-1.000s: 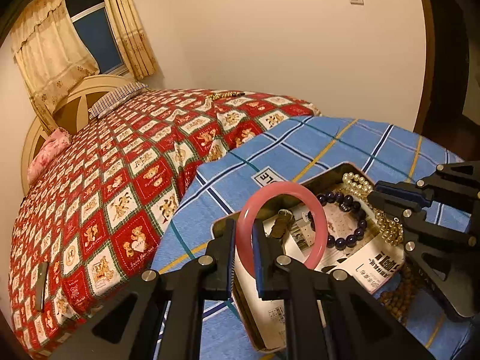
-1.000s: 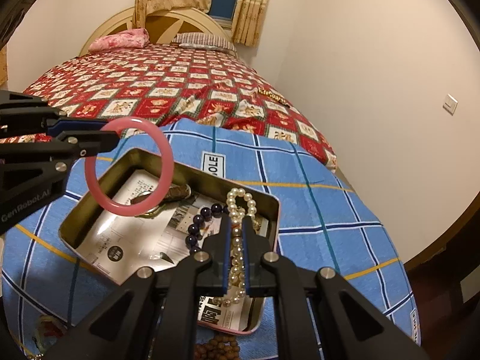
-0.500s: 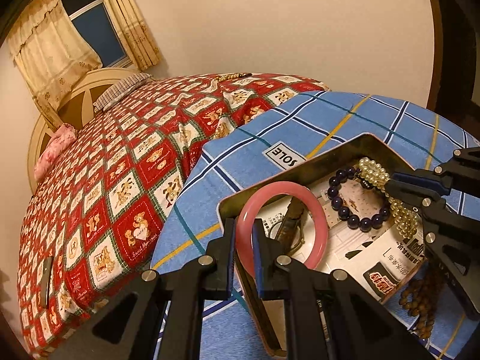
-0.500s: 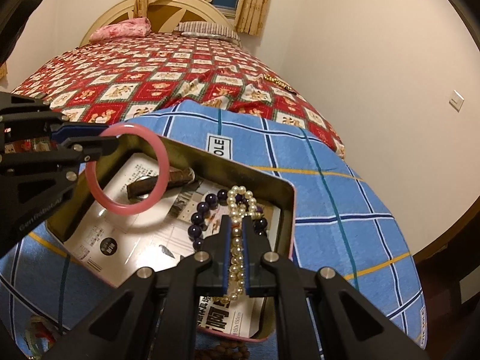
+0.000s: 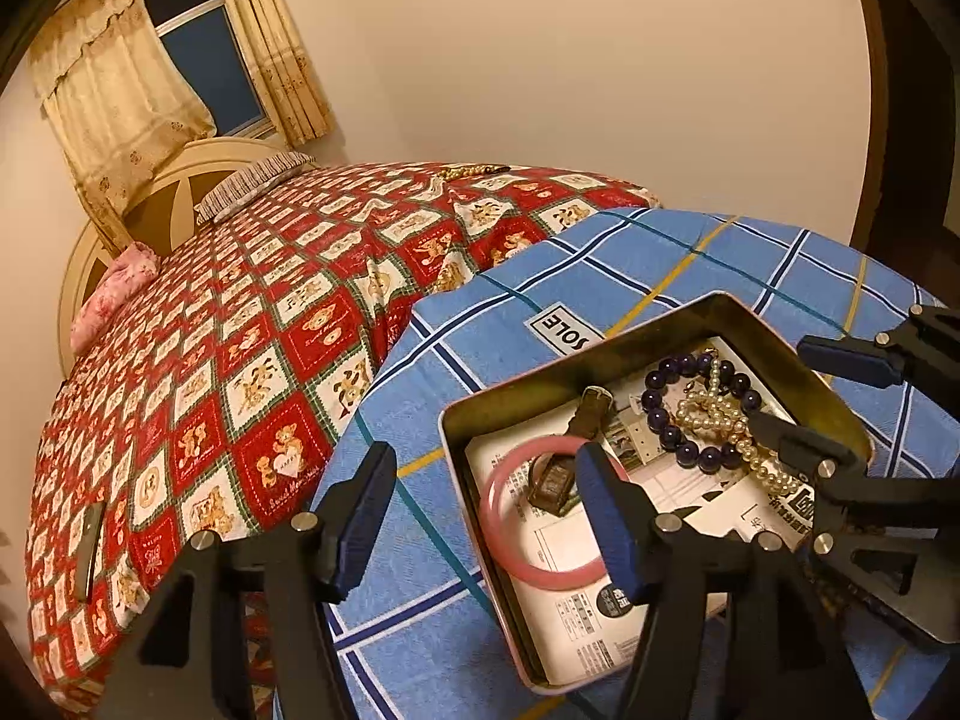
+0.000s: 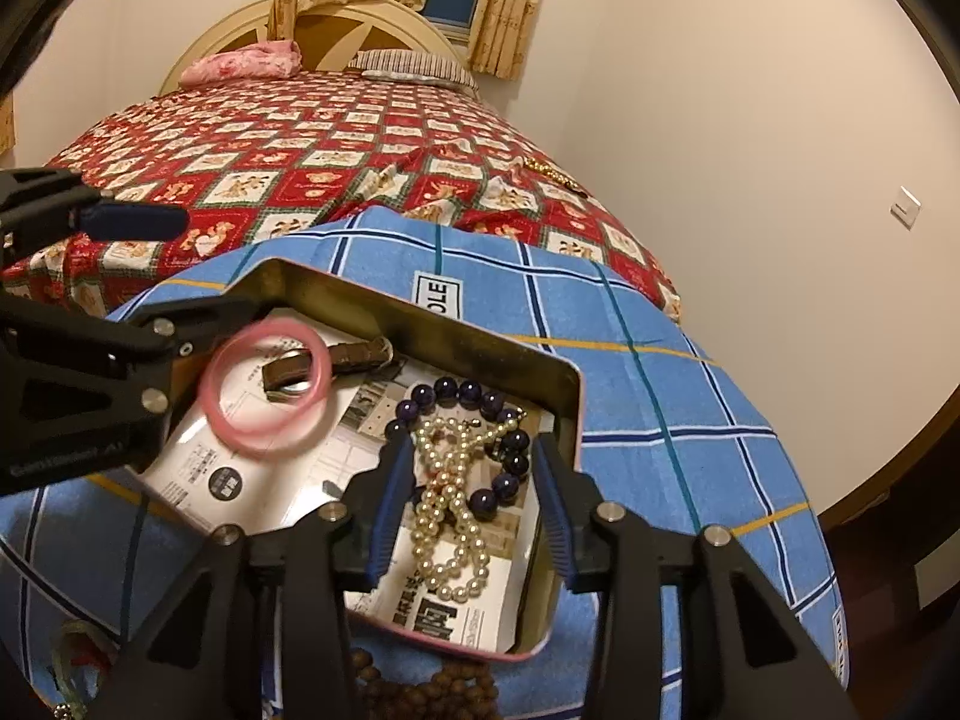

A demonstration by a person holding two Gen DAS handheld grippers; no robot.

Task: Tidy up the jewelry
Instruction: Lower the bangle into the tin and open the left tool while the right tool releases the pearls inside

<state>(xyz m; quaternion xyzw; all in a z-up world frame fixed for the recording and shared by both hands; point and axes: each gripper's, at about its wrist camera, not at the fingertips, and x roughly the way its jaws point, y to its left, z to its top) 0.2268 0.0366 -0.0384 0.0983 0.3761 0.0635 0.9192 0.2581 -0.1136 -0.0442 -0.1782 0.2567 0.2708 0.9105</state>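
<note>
Jaws both opening: pink bangle (image 5: 543,540) and pearl strand (image 6: 447,504) released in tin (image 5: 660,330).

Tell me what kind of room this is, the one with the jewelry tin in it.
Most likely a home bedroom: a bed with a red patterned cover, pillows against a rounded headboard, and a curtained window. The tin sits on a blue checked cloth.

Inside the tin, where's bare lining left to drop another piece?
Free: the paper between the pink bangle and the pearl strand, toward the tin's near edge. Crowded: the far side, with watch, purple bead bracelet and pearls.
</note>
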